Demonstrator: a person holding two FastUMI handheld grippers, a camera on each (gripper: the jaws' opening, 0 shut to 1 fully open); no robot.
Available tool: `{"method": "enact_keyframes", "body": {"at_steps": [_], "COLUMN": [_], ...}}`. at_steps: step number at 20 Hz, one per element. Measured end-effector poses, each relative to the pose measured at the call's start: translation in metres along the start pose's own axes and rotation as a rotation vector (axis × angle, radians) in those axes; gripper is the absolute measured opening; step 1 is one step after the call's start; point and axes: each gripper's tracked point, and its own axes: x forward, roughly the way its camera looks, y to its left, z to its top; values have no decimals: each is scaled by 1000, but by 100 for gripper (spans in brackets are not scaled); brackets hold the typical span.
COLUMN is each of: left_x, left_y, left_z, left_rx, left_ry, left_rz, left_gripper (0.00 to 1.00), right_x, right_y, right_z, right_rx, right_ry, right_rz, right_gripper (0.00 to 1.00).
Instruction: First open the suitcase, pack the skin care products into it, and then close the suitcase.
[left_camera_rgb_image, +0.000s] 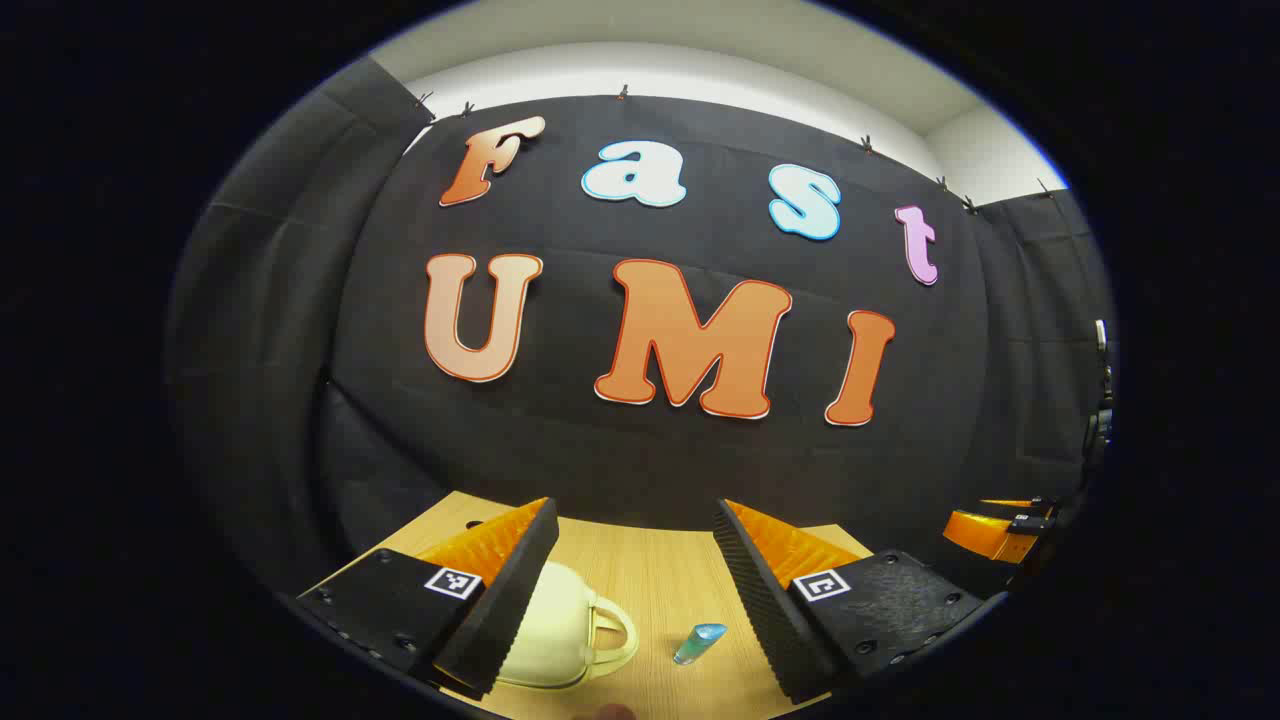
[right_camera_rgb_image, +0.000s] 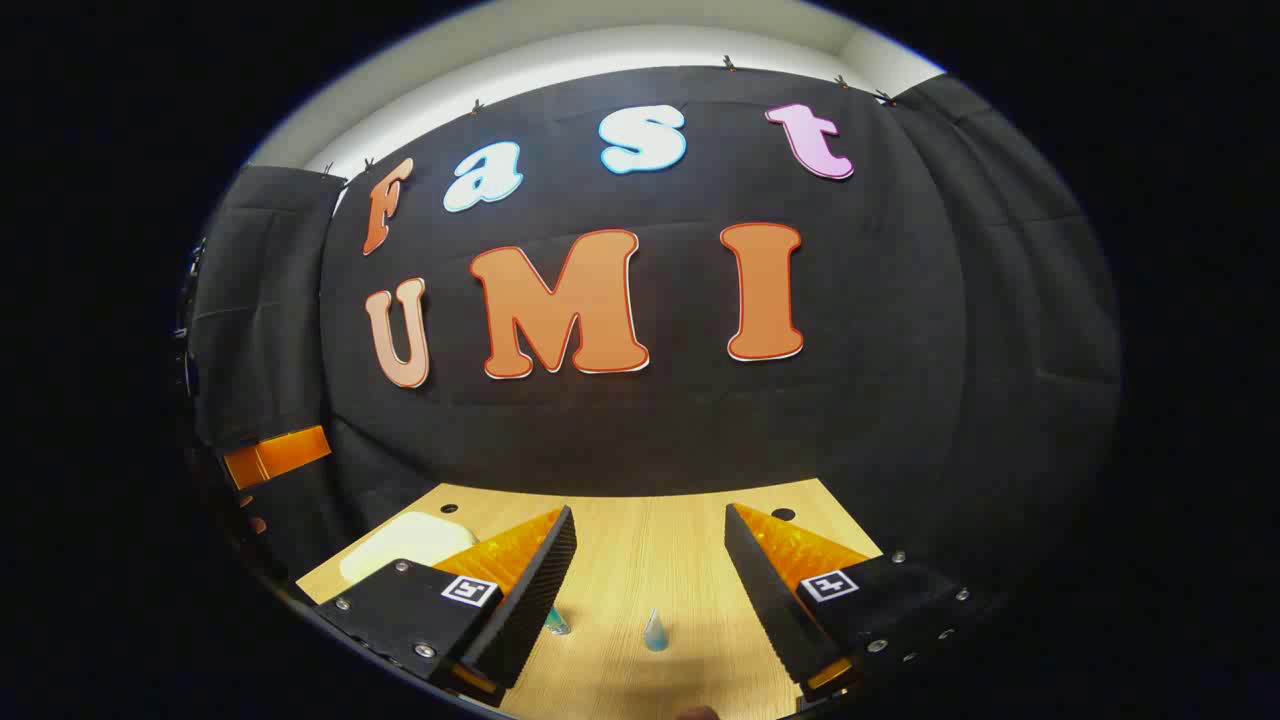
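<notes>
So, quick rundown of where things sit right now

Left gripper view, tongs: the left tongs (left_camera_rgb_image: 636, 580) are spread wide with nothing between the fingers, hanging above the counter (left_camera_rgb_image: 650, 560)

Left gripper view, suitcase: the small cream suitcase (left_camera_rgb_image: 560, 630) lies low and a bit left of centre, lid down as far as I can tell, its handle (left_camera_rgb_image: 612, 628) pointing toward the middle of the gap. The left finger covers its left part

Left gripper view, bottle: a little blue bottle (left_camera_rgb_image: 698, 643) lies on the wood just right of the handle, apart from it, long axis tilted up to the right

Left gripper view, far right: the other tool (left_camera_rgb_image: 995, 530) pokes in at the edge, cut off

Right gripper view, tongs: the right tongs (right_camera_rgb_image: 650, 580) are spread too, holding nothing

Right gripper view, skin care: one small clear-blue bottle (right_camera_rgb_image: 656, 632) sits upright between the fingers, low in the gap. A second bluish thing (right_camera_rgb_image: 556, 622) peeks out beside the left finger, mostly hidden, can't say what it is

Right gripper view, suitcase: off to the far left, well apart from these tongs and partly behind the finger

What the move turns on: my guess is opening comes first, and the left tongs are clearly nearer the case, handle facing them

Hard to make out: zipper or latch, and how many products there are in all
</notes>
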Motion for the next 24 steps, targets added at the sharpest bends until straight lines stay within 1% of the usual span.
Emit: {"method": "enact_keyframes", "body": {"at_steps": [4, 13, 16, 17, 18, 21, 24], "left_x": [-3, -3, -5, -5, -6, -6, -5], "left_y": [-5, -18, -12, -12, -12, -8, -6], "left_z": [3, -5, 1, -1, -2, -7, -15], "left_rx": [-1, 21, 35, 32, 30, 25, 43], "left_ry": [0, 30, 16, 14, 17, 29, 45], "left_rz": [-6, -54, -39, -38, -39, -38, -35], "left_gripper": [97, 97, 97, 94, 97, 97, 97], "right_x": [-4, -8, -7, -7, -6, -6, -5], "right_y": [-5, -11, -5, -3, -1, 4, 2], "right_z": [4, 9, 7, 5, 3, -1, -4], "right_rx": [-3, 8, 8, 0, -8, -14, -10], "right_ry": [-13, -21, -17, -15, -11, 2, 7], "right_rz": [-10, -33, -23, -18, -15, -1, -5], "right_gripper": [94, 94, 94, 94, 94, 95, 94]}}
